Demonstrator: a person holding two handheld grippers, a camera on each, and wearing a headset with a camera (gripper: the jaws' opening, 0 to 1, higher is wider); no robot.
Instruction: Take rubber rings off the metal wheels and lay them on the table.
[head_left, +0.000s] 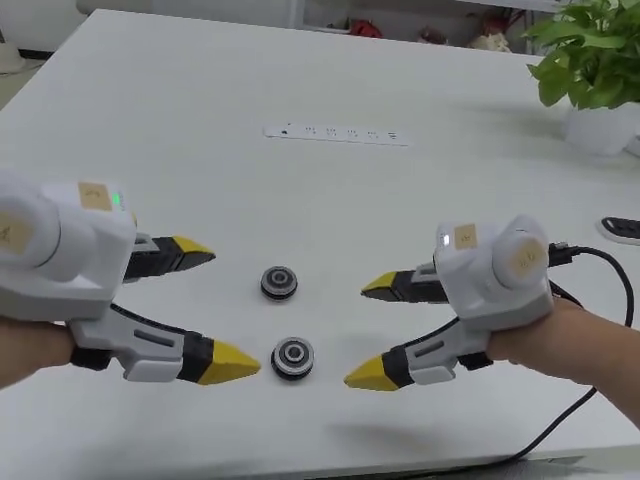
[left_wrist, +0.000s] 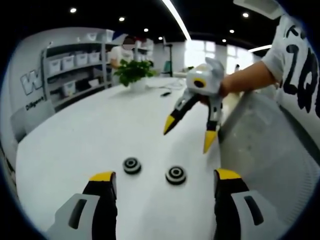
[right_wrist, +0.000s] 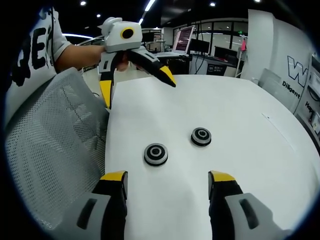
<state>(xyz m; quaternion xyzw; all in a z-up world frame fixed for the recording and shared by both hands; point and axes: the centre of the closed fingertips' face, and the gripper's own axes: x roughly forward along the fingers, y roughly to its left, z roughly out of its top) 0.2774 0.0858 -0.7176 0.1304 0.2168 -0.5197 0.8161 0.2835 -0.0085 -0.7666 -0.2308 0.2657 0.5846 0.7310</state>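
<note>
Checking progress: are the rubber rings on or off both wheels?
On. The far wheel and near wheel each have a black outer rim around a metal centre.

White table (head_left: 300, 80) under ceiling strip lights (left_wrist: 175, 20); shelving (left_wrist: 75, 70) far left beyond left claw (left_wrist: 165, 175), mesh chair (right_wrist: 55, 150) left of right claw (right_wrist: 167, 175).

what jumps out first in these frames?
Two white, yellow-tipped grippers face each other low over the white table: the left gripper and the right gripper, both open. Between their tips lie two small metal wheels, the far wheel and the near wheel, each with its black rubber ring on. A potted plant stands at the table's far right.
</note>
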